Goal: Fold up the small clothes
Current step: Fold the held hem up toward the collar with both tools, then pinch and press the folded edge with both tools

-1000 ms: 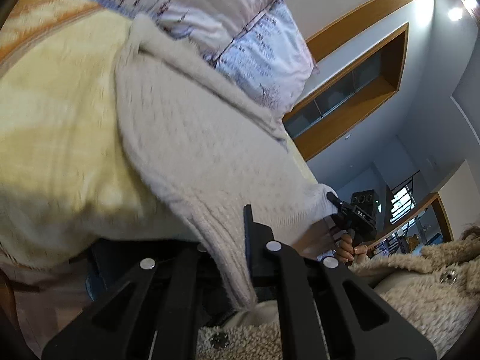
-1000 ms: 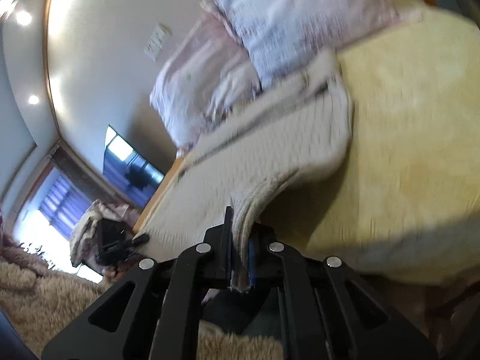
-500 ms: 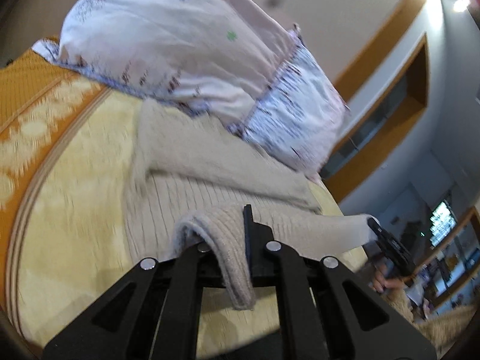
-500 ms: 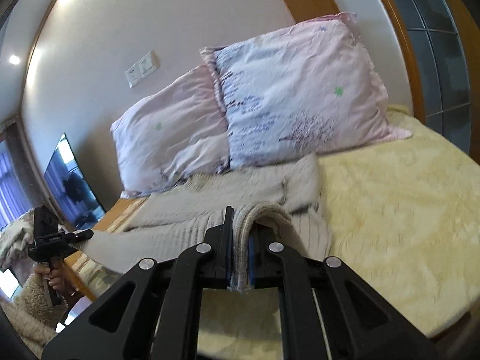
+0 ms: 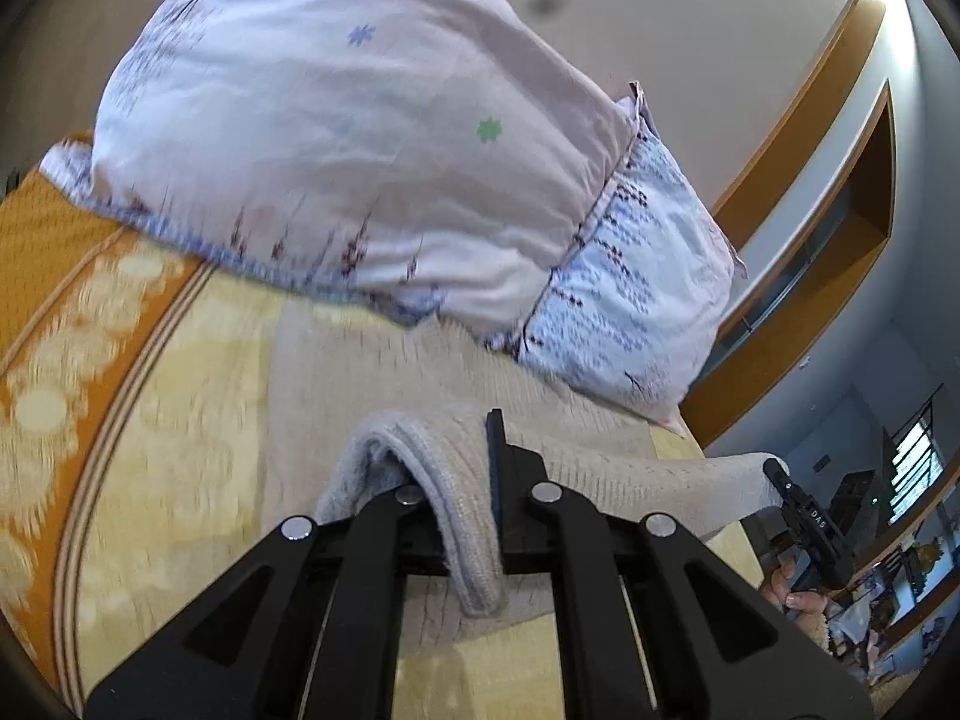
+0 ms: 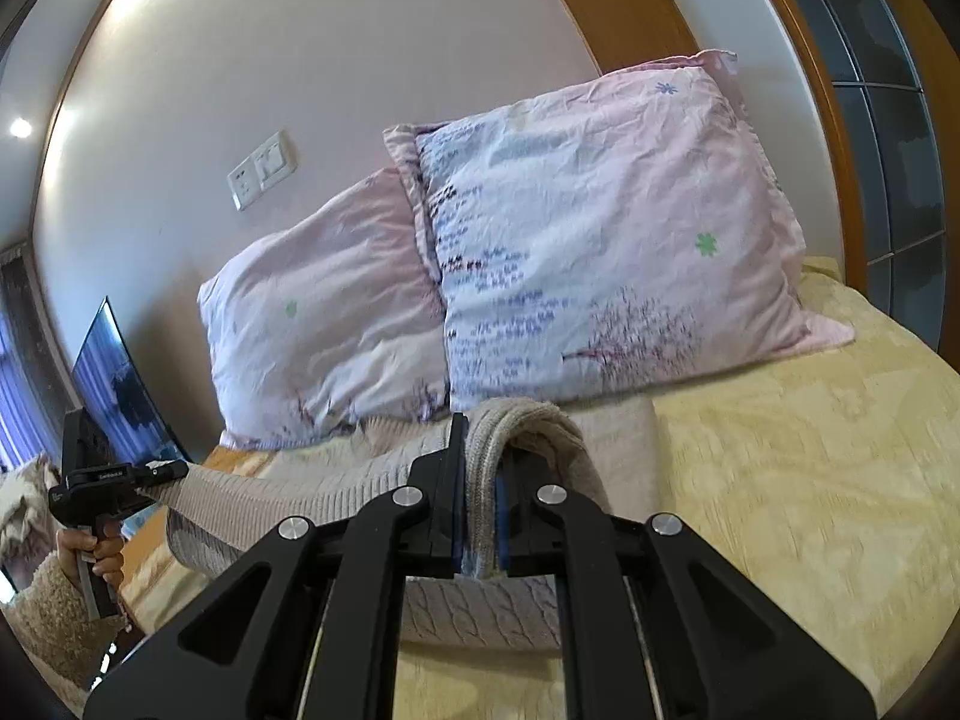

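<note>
Sweater [image 6: 336,492], beige knit, hangs stretched above our yellow bedspread [image 6: 780,480] before two pillows [image 6: 600,240]; our left gripper [image 5: 474,498] and right gripper [image 6: 480,504] each clamp its hem.

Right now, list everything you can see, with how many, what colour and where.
sweater: one, beige knit, on the bed, near hem lifted and stretched between both grippers
pillows: two, pink and pale blue print, against the wall behind the sweater
bedspread: one, yellow, covering the bed
bed border: one, orange patterned, along the bed's edge on the left of the left view
wall switches: one white panel, on the wall above the pillows
screen: one, dark, left of the bed
left gripper: black, fingers shut on the sweater
right gripper: black, fingers shut on the sweater
hand: one, fuzzy sleeve, gripping the left gripper's handle
</note>
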`<state>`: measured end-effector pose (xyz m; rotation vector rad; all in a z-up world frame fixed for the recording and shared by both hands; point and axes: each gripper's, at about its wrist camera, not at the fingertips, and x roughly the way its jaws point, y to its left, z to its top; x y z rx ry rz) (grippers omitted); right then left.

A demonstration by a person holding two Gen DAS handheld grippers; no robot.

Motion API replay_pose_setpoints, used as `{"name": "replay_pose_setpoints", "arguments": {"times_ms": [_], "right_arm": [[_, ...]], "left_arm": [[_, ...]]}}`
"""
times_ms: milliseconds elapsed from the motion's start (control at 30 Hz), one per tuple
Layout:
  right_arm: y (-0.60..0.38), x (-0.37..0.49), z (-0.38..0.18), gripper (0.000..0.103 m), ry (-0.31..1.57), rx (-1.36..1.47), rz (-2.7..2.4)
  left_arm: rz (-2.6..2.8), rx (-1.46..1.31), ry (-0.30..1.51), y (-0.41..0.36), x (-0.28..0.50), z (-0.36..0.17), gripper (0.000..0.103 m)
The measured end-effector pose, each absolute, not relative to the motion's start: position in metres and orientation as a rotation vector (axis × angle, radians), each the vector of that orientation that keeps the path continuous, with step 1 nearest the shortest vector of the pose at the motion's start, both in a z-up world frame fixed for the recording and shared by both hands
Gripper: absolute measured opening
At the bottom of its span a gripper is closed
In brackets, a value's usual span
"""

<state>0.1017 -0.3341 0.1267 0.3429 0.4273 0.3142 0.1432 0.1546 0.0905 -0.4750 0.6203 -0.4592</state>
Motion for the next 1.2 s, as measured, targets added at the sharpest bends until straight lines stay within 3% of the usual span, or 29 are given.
{"name": "replay_pose_setpoints", "arguments": {"times_ms": [167, 567, 633, 700, 767, 800, 833, 1033, 1200], "right_arm": [[-0.331, 0.146, 0.115, 0.008, 0.475, 0.350, 0.252], [-0.339, 0.228, 0.042, 0.008, 0.751, 0.501, 0.110], [-0.341, 0.240, 0.039, 0.014, 0.785, 0.538, 0.093], [-0.340, 0.248, 0.040, 0.041, 0.794, 0.564, 0.105], [-0.339, 0.251, 0.045, 0.062, 0.781, 0.579, 0.108], [-0.339, 0.249, 0.050, 0.065, 0.751, 0.571, 0.104], [-0.338, 0.247, 0.055, 0.065, 0.729, 0.562, 0.111], [-0.353, 0.220, 0.072, 0.064, 0.691, 0.505, 0.105], [-0.367, 0.201, 0.063, 0.046, 0.743, 0.475, 0.125]], "left_arm": [[-0.435, -0.437, 0.634, 0.148, 0.189, 0.097, 0.005], [-0.377, -0.590, 0.833, 0.147, 0.276, 0.026, 0.006], [-0.380, -0.627, 0.848, 0.148, 0.281, 0.020, 0.008], [-0.397, -0.659, 0.856, 0.149, 0.284, 0.018, 0.015], [-0.394, -0.694, 0.854, 0.152, 0.286, 0.020, 0.038], [-0.378, -0.716, 0.825, 0.157, 0.283, 0.024, 0.053], [-0.365, -0.723, 0.799, 0.162, 0.281, 0.029, 0.059], [-0.363, -0.661, 0.757, 0.181, 0.255, 0.051, 0.058], [-0.341, -0.532, 0.789, 0.184, 0.226, 0.049, 0.052]]}}
